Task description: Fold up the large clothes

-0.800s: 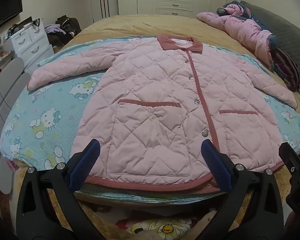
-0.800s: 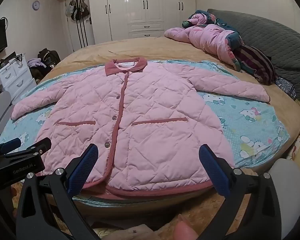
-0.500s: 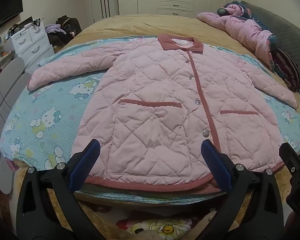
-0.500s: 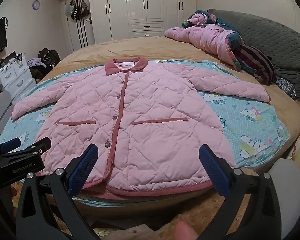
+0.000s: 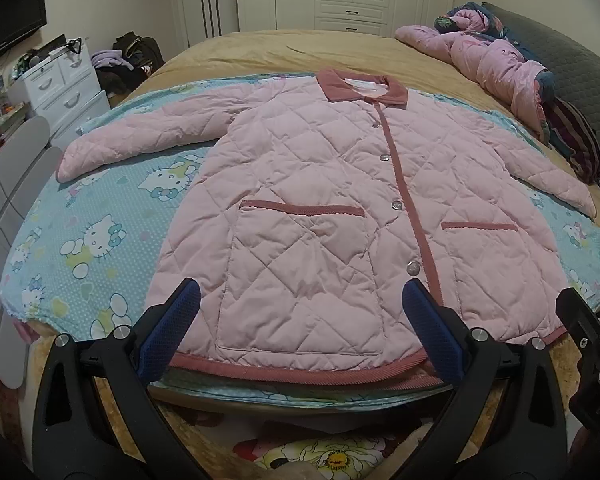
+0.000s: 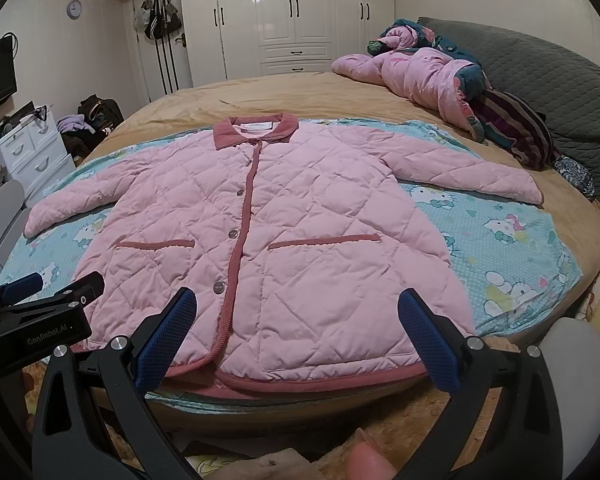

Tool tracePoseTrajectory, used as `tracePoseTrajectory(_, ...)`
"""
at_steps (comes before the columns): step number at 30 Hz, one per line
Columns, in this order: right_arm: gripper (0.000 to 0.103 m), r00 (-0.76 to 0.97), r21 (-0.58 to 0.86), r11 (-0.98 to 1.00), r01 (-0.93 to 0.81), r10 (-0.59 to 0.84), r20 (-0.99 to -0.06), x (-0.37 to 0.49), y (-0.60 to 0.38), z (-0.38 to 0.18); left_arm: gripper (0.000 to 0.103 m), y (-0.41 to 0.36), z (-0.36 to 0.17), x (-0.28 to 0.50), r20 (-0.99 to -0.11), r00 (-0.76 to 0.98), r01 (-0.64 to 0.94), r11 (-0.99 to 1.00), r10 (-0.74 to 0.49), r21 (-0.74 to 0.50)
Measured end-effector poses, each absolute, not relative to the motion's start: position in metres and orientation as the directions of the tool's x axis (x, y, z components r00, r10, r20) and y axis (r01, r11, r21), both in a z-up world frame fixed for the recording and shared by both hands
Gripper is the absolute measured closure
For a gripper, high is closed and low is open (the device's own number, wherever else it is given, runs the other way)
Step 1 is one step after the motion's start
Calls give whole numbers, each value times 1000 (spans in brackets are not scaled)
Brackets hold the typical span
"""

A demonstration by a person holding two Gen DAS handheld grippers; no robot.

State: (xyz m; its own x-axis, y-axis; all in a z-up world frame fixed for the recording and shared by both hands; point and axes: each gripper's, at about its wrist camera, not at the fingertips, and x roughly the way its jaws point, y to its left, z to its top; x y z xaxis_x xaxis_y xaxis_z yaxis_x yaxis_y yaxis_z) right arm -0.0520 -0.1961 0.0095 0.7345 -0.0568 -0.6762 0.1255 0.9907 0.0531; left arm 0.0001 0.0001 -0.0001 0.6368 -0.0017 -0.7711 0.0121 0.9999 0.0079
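A pink quilted jacket (image 5: 320, 216) (image 6: 260, 232) with a darker pink collar, front strip and pocket trims lies flat, buttoned, front up, both sleeves spread sideways, on a blue cartoon-cat sheet (image 5: 92, 240) (image 6: 512, 248) over the bed. My left gripper (image 5: 300, 320) hovers open just before the jacket's hem, on its left half. My right gripper (image 6: 296, 320) is open too, in front of the hem's right half. Nothing is between either pair of blue pads. The left gripper's side (image 6: 40, 312) shows in the right wrist view.
A heap of pink bedding and striped cloth (image 6: 452, 92) lies at the bed's far right by a grey headboard (image 6: 548, 80). White drawers (image 5: 60, 88) and bags stand left of the bed. White wardrobes (image 6: 292, 20) line the back wall. A flowered cloth (image 5: 320, 456) lies below the bed edge.
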Motion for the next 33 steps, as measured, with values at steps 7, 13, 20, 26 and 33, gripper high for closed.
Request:
tracePoseTrajectory(7,4,735,55,991,119,-51,-676,-51,-195,8,8,0,0,0,-770,637,10,1000,0,9)
tracePoseTrajectory(13,4,734,57,991,120,-50,-677,-51,-194,7,8,0,0,0,-770,638,10,1000,2,11)
tracePoseTrajectory(20,4,735,57,991,120,-50,-677,-50,-194,7,8,0,0,0,-770,638,11,1000,1,10)
tracePoseTrajectory(26,4,734,57,991,118,-49,-678,-50,-195,7,8,0,0,0,-771,637,11,1000,1,10)
tracePoseTrajectory(33,4,734,57,991,119,-49,-678,-50,-195,7,8,0,0,0,-769,639,10,1000,3,12)
